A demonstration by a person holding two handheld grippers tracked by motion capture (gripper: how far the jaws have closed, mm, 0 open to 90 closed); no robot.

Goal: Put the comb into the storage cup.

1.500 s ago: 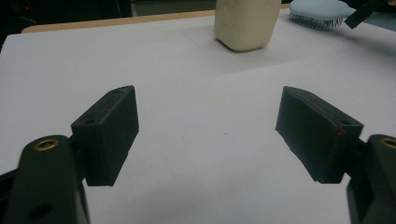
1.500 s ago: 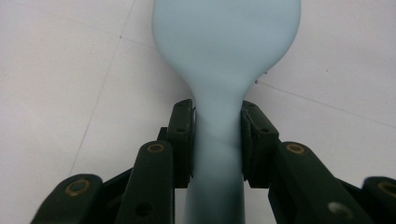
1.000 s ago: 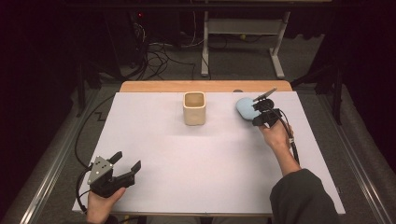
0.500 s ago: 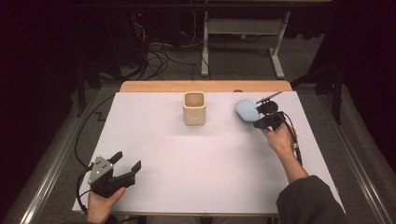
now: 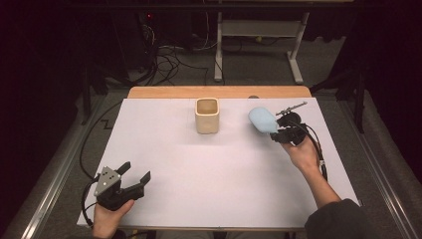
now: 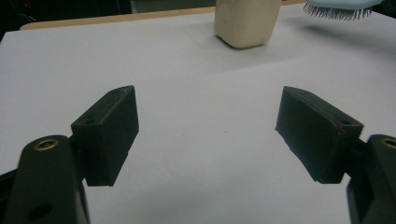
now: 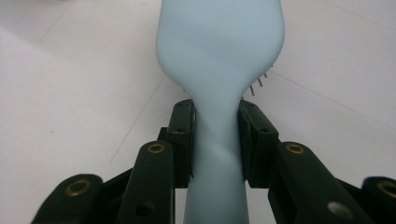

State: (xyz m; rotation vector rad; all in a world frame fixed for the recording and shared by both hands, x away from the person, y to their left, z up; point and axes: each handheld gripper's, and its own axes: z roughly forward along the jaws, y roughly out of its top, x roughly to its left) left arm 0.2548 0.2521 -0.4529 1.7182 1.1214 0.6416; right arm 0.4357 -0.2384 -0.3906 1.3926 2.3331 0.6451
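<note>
A pale blue hairbrush (image 5: 263, 119) hangs above the white table (image 5: 234, 169) at the right, bristles down. My right gripper (image 5: 279, 133) is shut on its handle (image 7: 217, 158), with the brush head (image 7: 219, 42) reaching out past the jaws. A cream square cup (image 5: 207, 115) stands upright at the table's far middle, left of the brush; it also appears at the top of the left gripper view as the cup (image 6: 246, 21), with the brush's bristles (image 6: 338, 10) to its right. My left gripper (image 5: 134, 178) rests near the front left corner, open and holding nothing.
A wooden strip (image 5: 219, 92) borders the table's far edge. Beyond it lie floor cables (image 5: 169, 64) and a white metal stand (image 5: 259, 35). Metal rails (image 5: 50, 179) run along both sides of the table.
The right hand has shifted the hairbrush slightly toward the near side and the cup. The left gripper has stayed in place.
</note>
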